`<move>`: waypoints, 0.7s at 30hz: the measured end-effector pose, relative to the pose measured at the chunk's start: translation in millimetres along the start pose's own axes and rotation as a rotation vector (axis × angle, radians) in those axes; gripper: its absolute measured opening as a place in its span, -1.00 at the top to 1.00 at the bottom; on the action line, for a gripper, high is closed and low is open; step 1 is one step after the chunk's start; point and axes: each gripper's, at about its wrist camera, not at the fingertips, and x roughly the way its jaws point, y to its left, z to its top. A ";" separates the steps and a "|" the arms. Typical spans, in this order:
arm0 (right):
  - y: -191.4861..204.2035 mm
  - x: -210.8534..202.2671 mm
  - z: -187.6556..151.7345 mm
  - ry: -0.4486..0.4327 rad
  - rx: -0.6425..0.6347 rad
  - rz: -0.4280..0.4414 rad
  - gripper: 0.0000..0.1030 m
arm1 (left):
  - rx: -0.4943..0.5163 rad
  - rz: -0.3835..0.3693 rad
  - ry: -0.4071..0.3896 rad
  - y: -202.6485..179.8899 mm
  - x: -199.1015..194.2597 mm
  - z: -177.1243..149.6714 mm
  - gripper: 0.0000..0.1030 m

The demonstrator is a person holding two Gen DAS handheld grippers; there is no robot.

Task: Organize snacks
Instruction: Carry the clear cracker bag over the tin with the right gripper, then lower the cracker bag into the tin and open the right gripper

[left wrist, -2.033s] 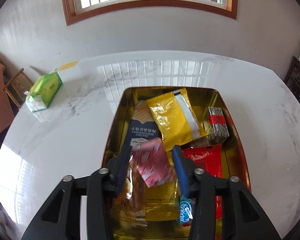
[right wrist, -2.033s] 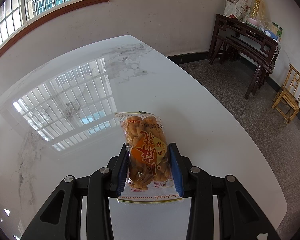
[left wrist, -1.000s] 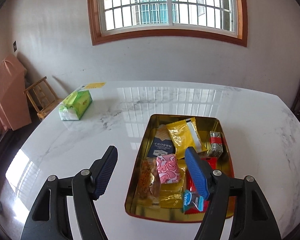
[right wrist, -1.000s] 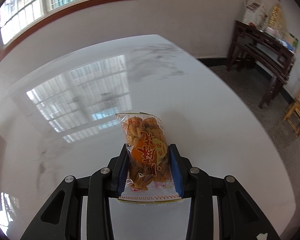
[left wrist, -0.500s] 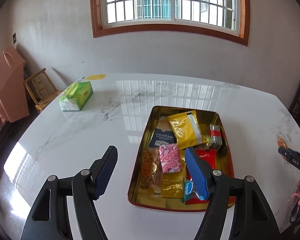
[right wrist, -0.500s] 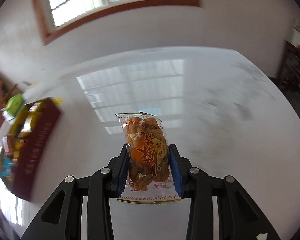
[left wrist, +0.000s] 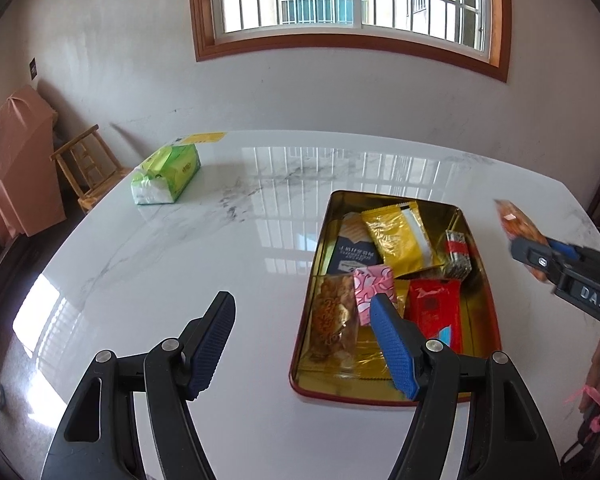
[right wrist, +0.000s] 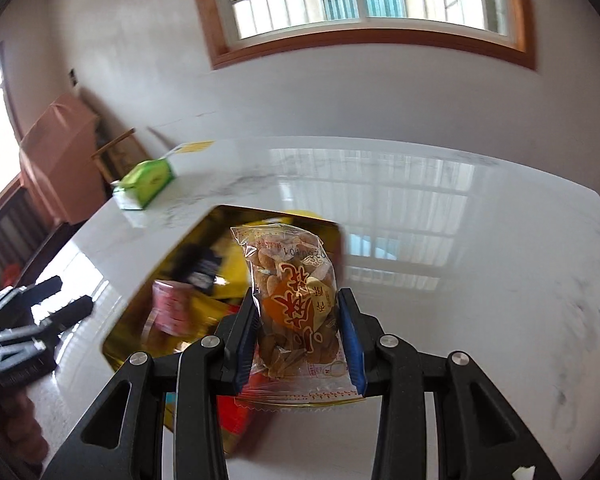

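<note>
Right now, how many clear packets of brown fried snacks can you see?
2. One clear fried-snack packet lies in the gold metal tin, near-left corner; the other is clamped in the right gripper. More may be hidden.

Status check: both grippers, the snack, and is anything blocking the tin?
Left gripper open, empty, beside the tin. Right gripper shut on the snack bag, above the tin. Tin already holds several packets; nothing blocking the drop.

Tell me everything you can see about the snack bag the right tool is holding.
The snack bag is a clear plastic packet of golden-brown fried pieces, with an orange and red label and a crimped white bottom seam. It stands upright, pinched at its sides by the right tool, whose blue pads press on it. It hangs in the air in front of the gold tin tray, touching nothing else.
</note>
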 end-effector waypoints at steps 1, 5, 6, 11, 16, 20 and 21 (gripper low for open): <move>7.7 2.3 2.3 0.001 -0.009 0.011 0.31 | 0.001 0.002 0.001 1.4 0.4 -0.6 -0.36; 34.3 15.0 9.5 0.009 -0.052 0.032 0.31 | 0.001 0.018 0.007 8.8 3.9 -3.2 -0.36; 38.6 17.7 11.1 0.013 -0.055 0.035 0.31 | -0.002 0.021 0.011 10.8 4.8 -3.5 -0.36; 49.1 28.9 14.0 0.030 -0.065 0.043 0.31 | -0.020 0.036 0.024 22.0 10.2 -6.8 -0.36; 54.2 41.9 14.8 0.056 -0.068 0.038 0.31 | -0.044 0.042 0.041 33.3 17.1 -11.4 -0.36; 59.9 55.1 15.9 0.075 -0.068 0.032 0.31 | -0.046 0.041 0.061 37.7 22.3 -15.1 -0.36; 61.0 57.9 16.5 0.079 -0.068 0.031 0.31 | -0.041 0.040 0.061 37.9 23.1 -16.3 -0.36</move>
